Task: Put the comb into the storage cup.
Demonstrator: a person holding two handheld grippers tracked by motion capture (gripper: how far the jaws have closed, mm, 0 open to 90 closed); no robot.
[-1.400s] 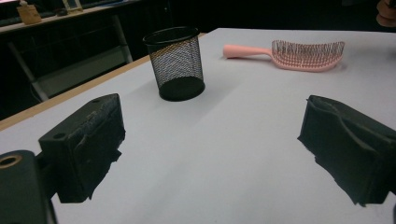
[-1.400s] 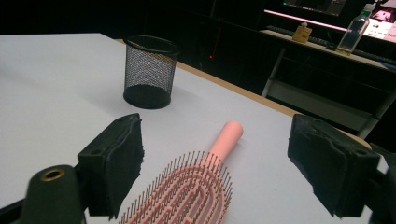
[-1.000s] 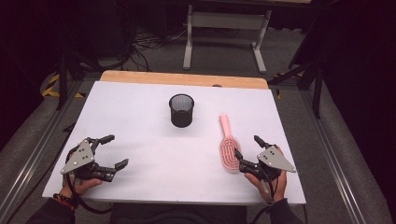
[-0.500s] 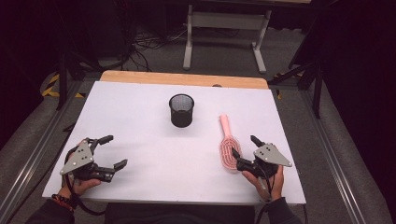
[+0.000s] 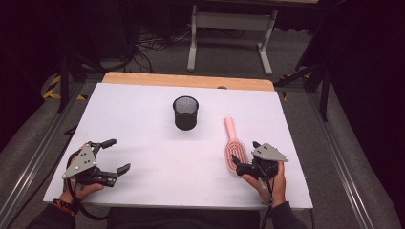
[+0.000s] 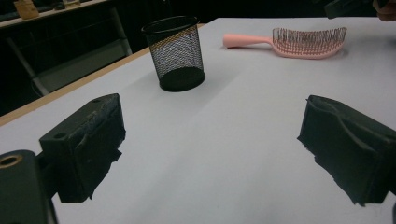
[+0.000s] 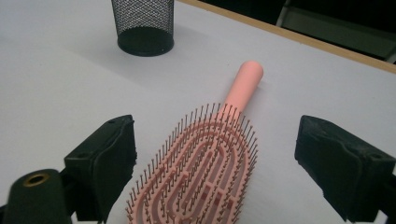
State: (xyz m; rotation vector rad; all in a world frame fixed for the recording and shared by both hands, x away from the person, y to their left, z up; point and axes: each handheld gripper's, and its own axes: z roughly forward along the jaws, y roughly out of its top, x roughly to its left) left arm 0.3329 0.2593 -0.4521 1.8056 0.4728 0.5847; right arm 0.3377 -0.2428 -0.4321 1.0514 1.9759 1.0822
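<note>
Between open right hand-held gripper (image 7: 212, 172) jaws, pink hairbrush (image 7: 205, 177) head, untouched

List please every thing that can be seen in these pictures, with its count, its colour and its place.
hairbrush: 1, pink, lying flat on the right part of the table, bristles up, handle pointing away from the person
mesh cup: 1, black, standing upright near the middle of the table, left of the hairbrush and apart from it
table: 1, white top with a wooden strip along the far edge
metal frame: 1, grey, on the floor beyond the table
cables: several, dark, on the floor behind the table
left tool: 1, black with a grey plate, near left corner of the table, jaws open over bare table
right tool: 1, black with a grey plate, at the head of the hairbrush, jaws just opened wider, standing on either side of the head without pressing it
</note>
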